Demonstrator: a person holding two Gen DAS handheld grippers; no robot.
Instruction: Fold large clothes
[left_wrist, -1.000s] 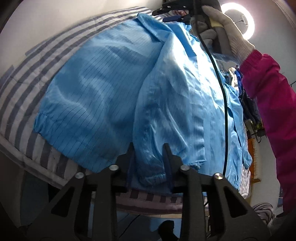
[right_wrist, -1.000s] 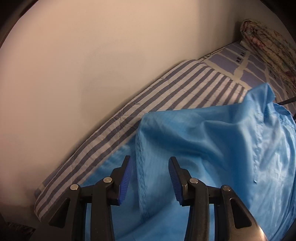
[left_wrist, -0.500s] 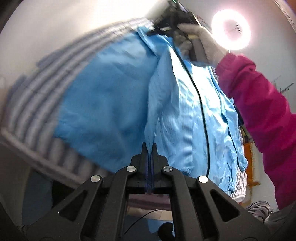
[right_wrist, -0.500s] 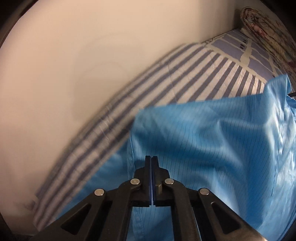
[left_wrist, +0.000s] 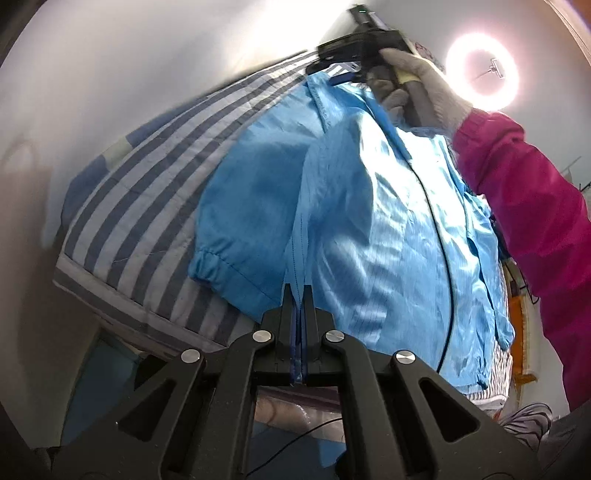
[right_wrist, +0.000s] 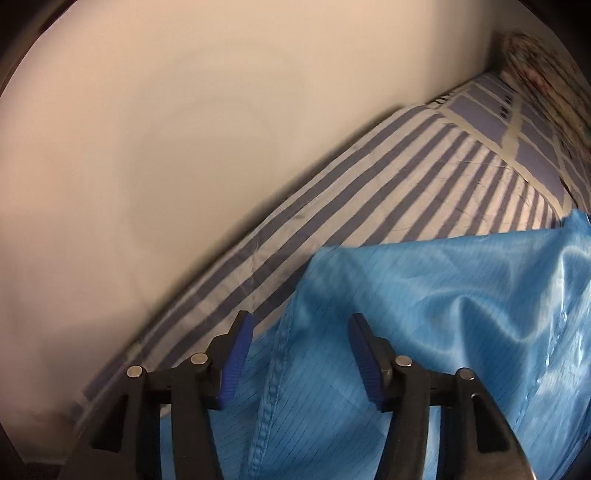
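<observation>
The left gripper (left_wrist: 298, 295) is clamped on a pinched ridge of the blue garment (left_wrist: 369, 229), presumably so that the fold line is held taut. The right gripper (right_wrist: 301, 354) is half open; its jaws have just been opening, with a seam lying between the pads but not pressed (released, it seems, once laid). The garment is spread on the striped bed (right_wrist: 424, 173), its cuffed sleeve (left_wrist: 207, 262) near the bed's edge. Bare sheet is left toward the wall (right_wrist: 184, 129), giving room for folding there.
</observation>
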